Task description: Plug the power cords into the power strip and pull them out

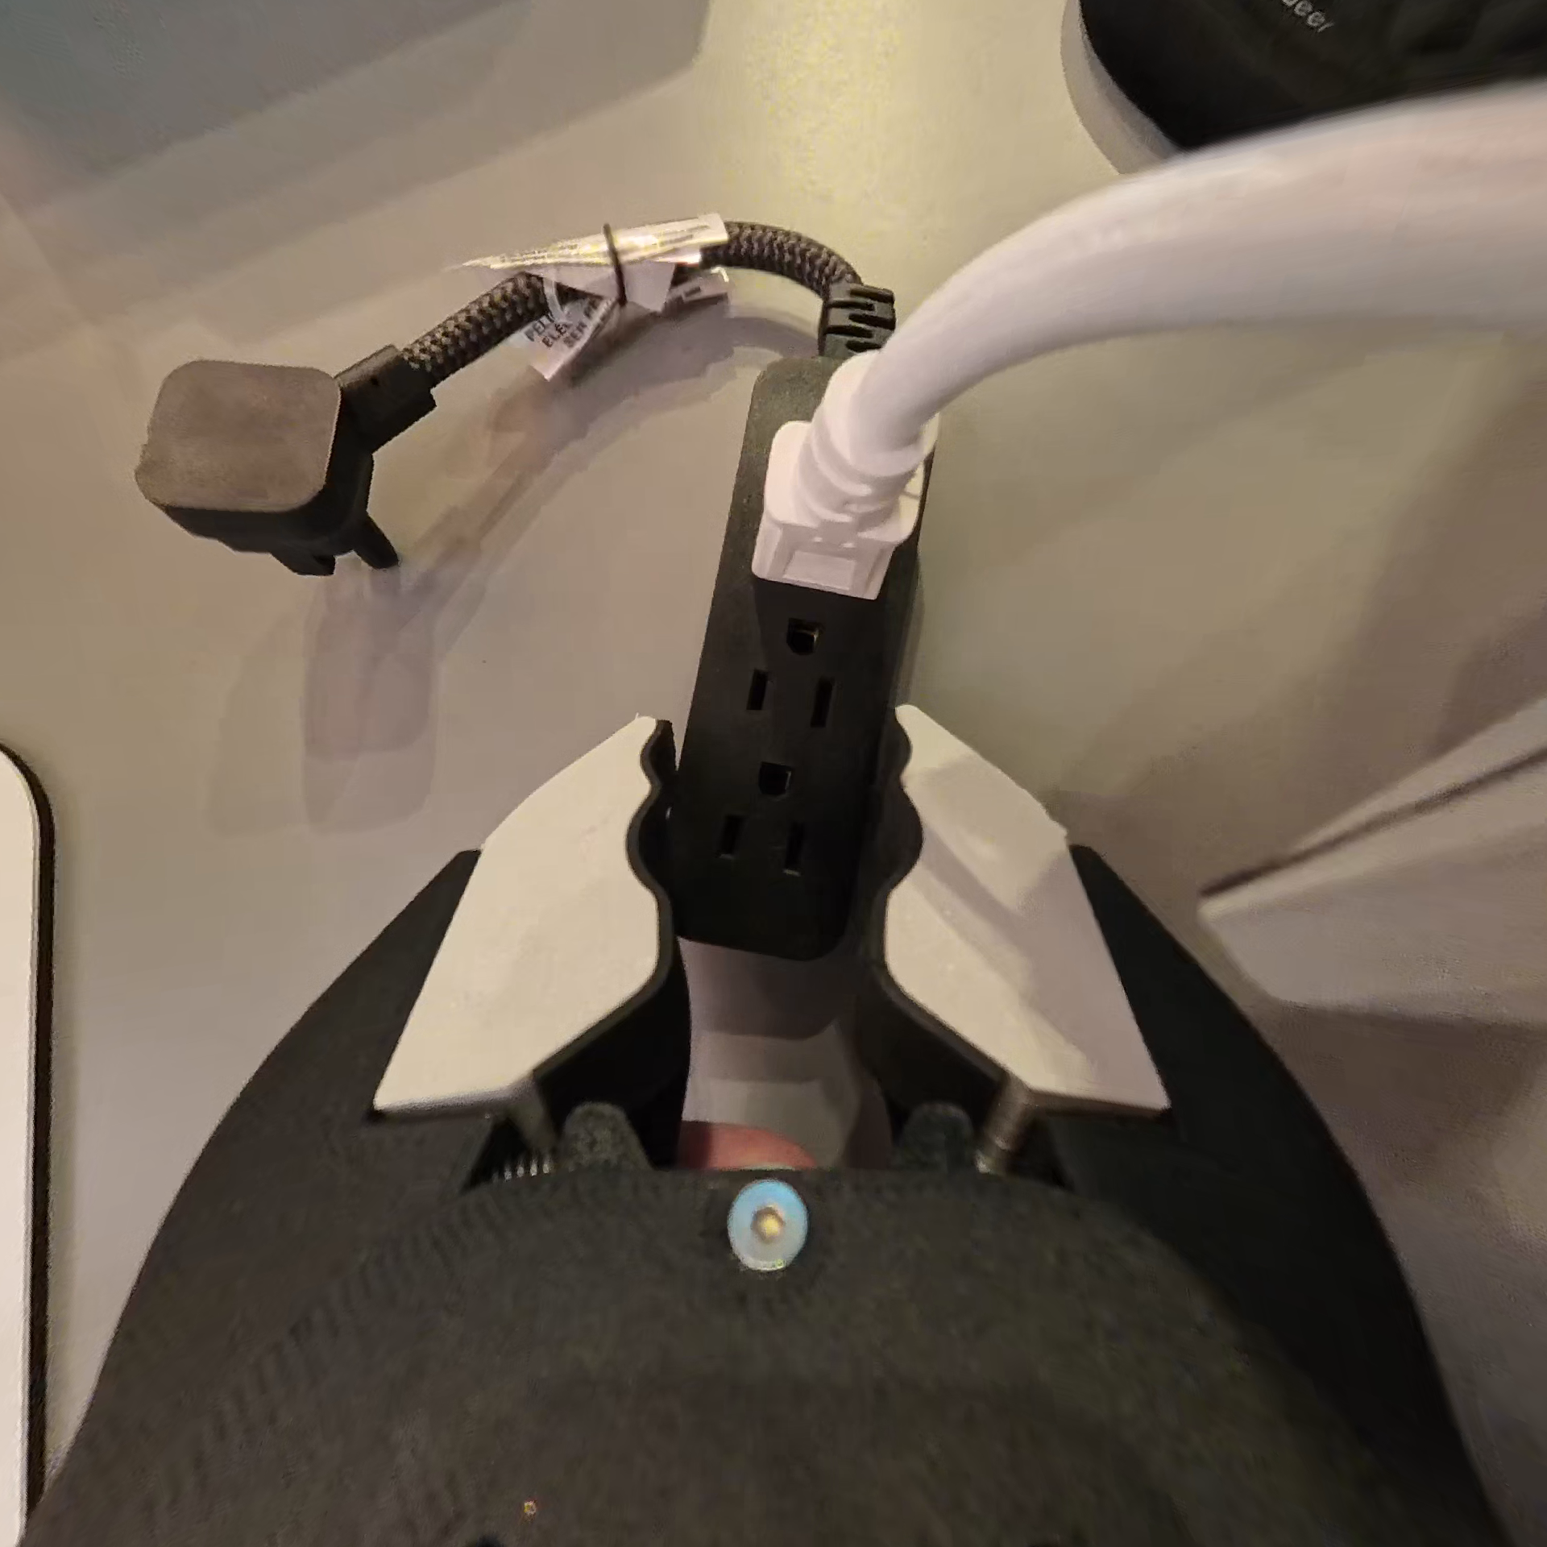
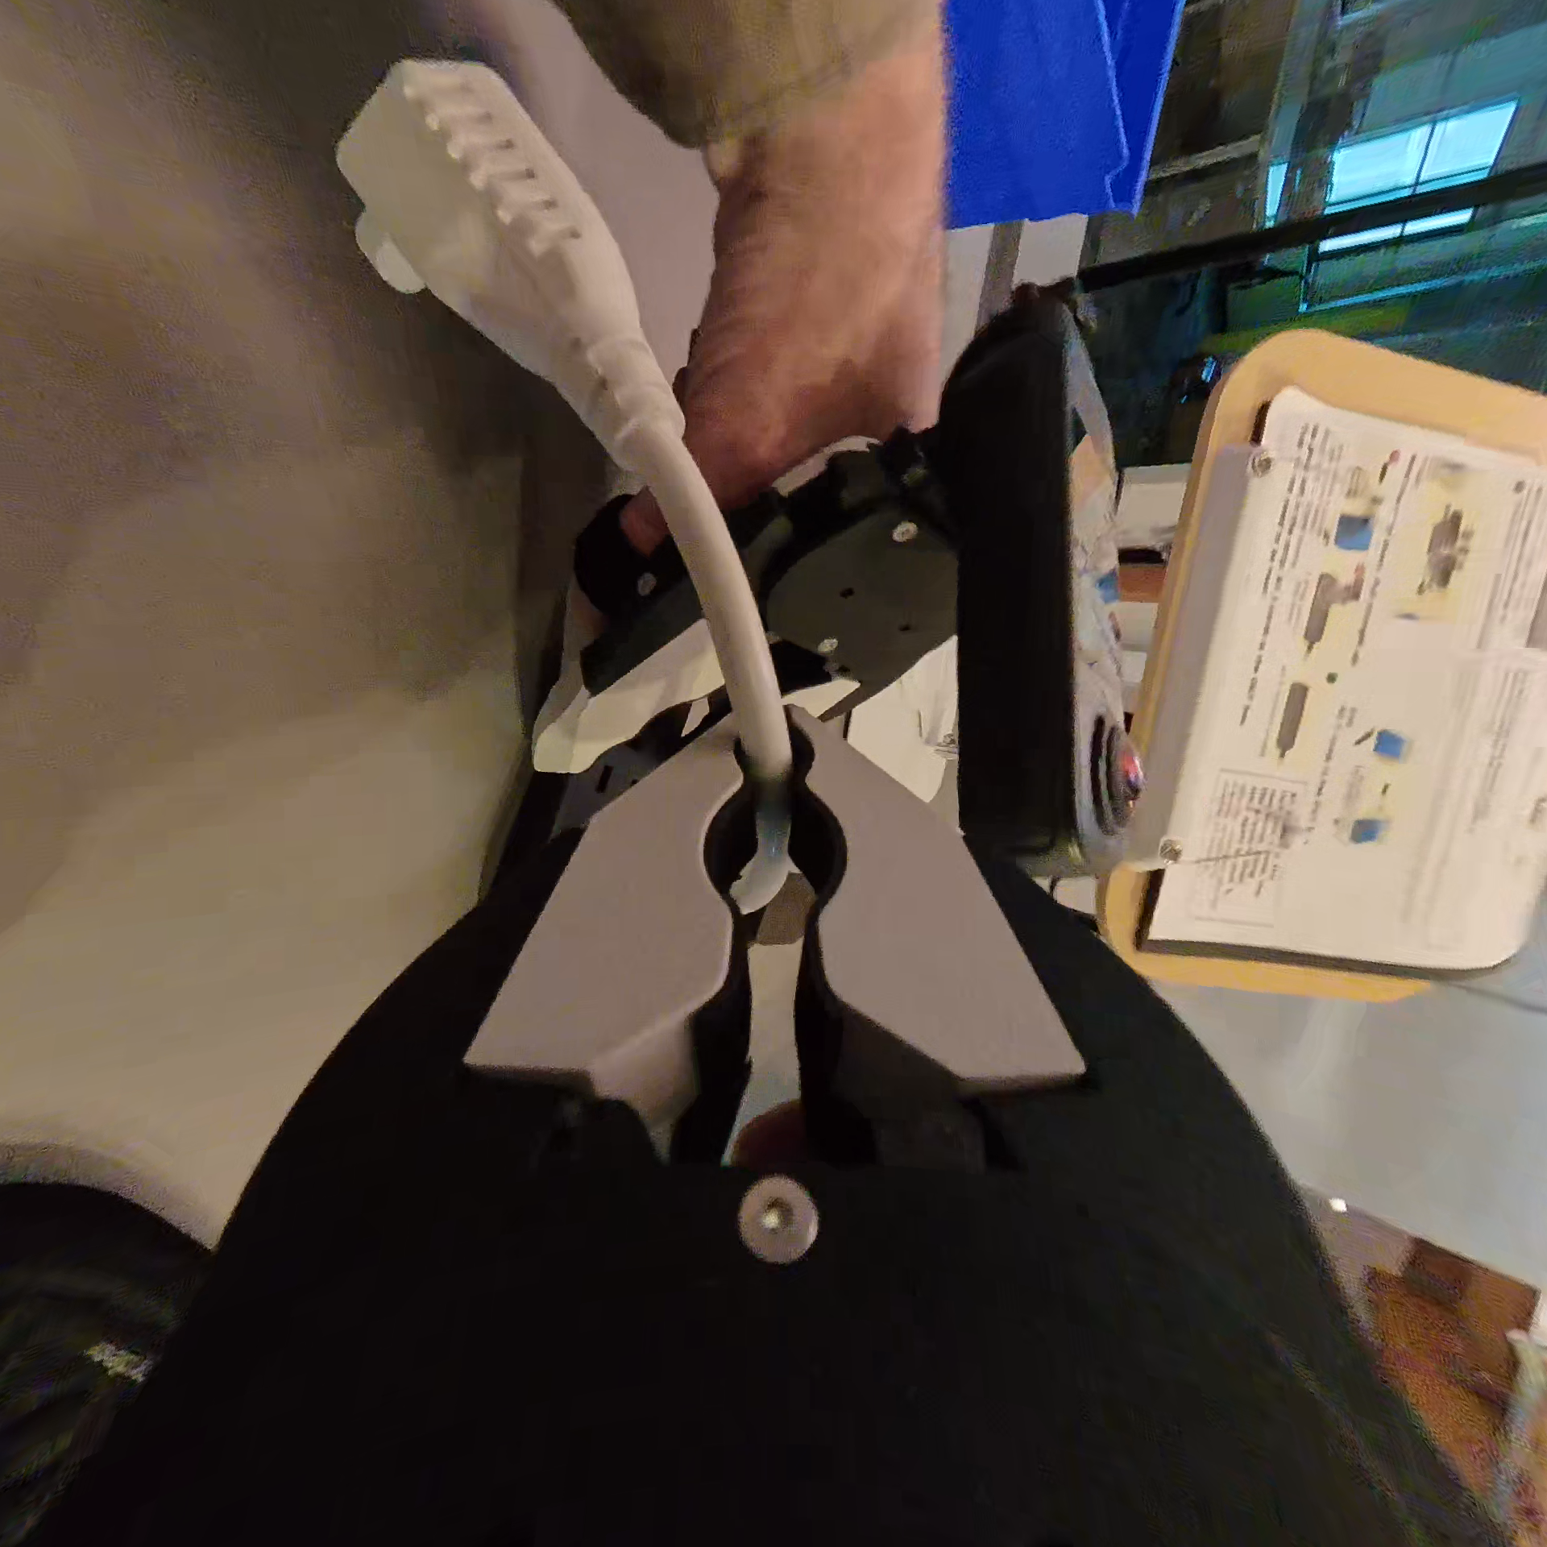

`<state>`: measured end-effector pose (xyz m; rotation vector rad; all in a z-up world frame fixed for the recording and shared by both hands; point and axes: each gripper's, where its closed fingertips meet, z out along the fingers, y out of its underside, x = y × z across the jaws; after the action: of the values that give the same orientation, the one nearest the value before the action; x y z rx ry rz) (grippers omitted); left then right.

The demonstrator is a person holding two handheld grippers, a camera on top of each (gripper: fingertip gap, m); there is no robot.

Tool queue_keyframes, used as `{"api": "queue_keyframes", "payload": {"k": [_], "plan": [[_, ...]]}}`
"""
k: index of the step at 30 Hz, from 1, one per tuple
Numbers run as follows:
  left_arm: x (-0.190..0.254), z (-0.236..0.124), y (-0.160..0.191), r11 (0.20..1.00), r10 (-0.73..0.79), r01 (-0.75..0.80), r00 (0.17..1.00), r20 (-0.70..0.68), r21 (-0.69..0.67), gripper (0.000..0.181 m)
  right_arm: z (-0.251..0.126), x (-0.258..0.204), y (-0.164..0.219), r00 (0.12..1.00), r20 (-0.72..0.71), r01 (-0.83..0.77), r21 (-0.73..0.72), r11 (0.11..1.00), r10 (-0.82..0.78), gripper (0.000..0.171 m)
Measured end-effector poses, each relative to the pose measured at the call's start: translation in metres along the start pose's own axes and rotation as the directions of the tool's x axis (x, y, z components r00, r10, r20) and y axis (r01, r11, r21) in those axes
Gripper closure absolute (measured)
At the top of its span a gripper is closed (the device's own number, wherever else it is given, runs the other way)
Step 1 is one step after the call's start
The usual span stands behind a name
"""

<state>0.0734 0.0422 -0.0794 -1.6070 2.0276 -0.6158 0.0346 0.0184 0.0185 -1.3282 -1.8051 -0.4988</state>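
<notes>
Two near outlets [image 1: 774, 753] on the power strip [image 1: 804, 670] lie unblocked; the white plug [image 1: 837, 519] covers the far one.

Pale tabletop [image 1: 251, 670] — lit windows [image 2: 1415, 159] beyond, blue cloth [image 2: 1038, 100]

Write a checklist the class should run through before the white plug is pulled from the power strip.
1. Left tongs clamp the power strip at its near end: ok.
2. White plug sits in the farthest outlet: ok.
3. Right tongs hold the plug body: not ok; they pinch the white cord instead.
4. Strip's own black plug lies unplugged on the table: ok.
5. Two nearer outlets free: ok.
6. Slack in the white cord: cannot tell.
</notes>
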Motion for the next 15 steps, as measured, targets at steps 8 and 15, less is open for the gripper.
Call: {"api": "queue_keyframes", "payload": {"k": [8, 15], "plan": [[0.002, 0.004, -0.01, 0.998, 0.012, -0.012, 1.0, 0.004, 0.062, 0.136, -0.021, 0.032, 0.033, 0.452, 0.276, -0.885, 0.263, 0.385, 0.848, 0.17], [0.004, 0.009, -0.018, 0.995, 0.021, -0.022, 1.0, 0.013, 0.102, 0.136, -0.027, 0.051, 0.079, -0.06, 0.379, -0.925, 0.327, -0.195, 0.923, 0.171]]}}
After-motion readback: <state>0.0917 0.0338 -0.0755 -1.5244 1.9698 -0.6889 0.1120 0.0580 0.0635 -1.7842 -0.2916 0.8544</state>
